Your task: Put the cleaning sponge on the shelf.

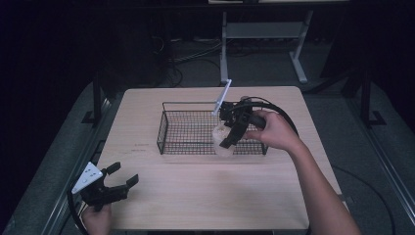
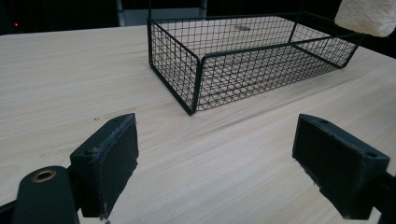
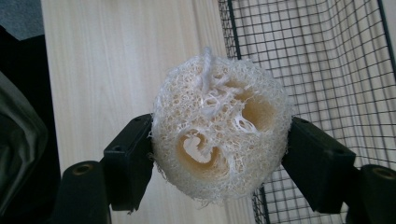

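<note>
From the high view, your right tongs (image 1: 226, 139) are clamped on the loofah (image 1: 222, 142) over the near right corner of the wire basket (image 1: 169, 129), which sits toward the far side of the tabletop (image 1: 210, 196); I'd say you hold it high so it can pass the rim. Your left tongs (image 1: 122, 175) rest apart at the near left corner, out of the way

In the left gripper view, those tongs (image 2: 215, 158) stand wide with bare tabletop (image 2: 70, 79) between them, and the basket (image 2: 196, 79) lies ahead

In the right gripper view, both pads (image 3: 128, 161) squeeze the loofah (image 3: 219, 144) from its sides, the basket's mesh (image 3: 327, 70) showing beyond
</note>
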Demonstrator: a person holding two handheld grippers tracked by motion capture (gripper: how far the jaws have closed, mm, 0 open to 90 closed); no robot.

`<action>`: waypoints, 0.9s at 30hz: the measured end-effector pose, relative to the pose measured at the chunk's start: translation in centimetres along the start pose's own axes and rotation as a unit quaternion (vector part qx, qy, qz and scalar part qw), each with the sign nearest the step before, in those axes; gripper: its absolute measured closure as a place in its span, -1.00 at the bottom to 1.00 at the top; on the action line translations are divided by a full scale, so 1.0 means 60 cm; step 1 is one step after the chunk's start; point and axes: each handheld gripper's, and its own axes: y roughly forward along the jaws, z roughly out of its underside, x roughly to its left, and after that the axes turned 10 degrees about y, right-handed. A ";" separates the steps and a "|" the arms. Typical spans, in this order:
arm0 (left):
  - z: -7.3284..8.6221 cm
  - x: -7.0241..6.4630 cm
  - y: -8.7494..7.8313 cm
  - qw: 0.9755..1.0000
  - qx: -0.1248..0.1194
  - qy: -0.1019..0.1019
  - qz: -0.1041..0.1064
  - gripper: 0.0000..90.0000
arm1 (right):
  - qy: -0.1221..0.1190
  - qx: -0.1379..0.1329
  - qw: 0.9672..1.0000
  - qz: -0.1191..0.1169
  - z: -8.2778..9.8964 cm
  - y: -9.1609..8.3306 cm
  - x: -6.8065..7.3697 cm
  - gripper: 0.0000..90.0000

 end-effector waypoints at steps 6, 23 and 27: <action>0.000 0.001 0.000 1.000 -0.001 -0.002 0.001 -0.69 | 0.005 0.002 1.000 0.000 -0.007 -0.004 -0.010 -0.38; 0.001 0.001 0.001 1.000 -0.001 -0.004 0.001 -0.69 | 0.039 -0.005 0.999 0.007 -0.016 -0.016 -0.061 -0.38; 0.001 0.001 0.000 1.000 -0.001 -0.004 0.001 -0.69 | 0.050 -0.001 0.999 0.007 -0.015 -0.007 -0.075 -0.38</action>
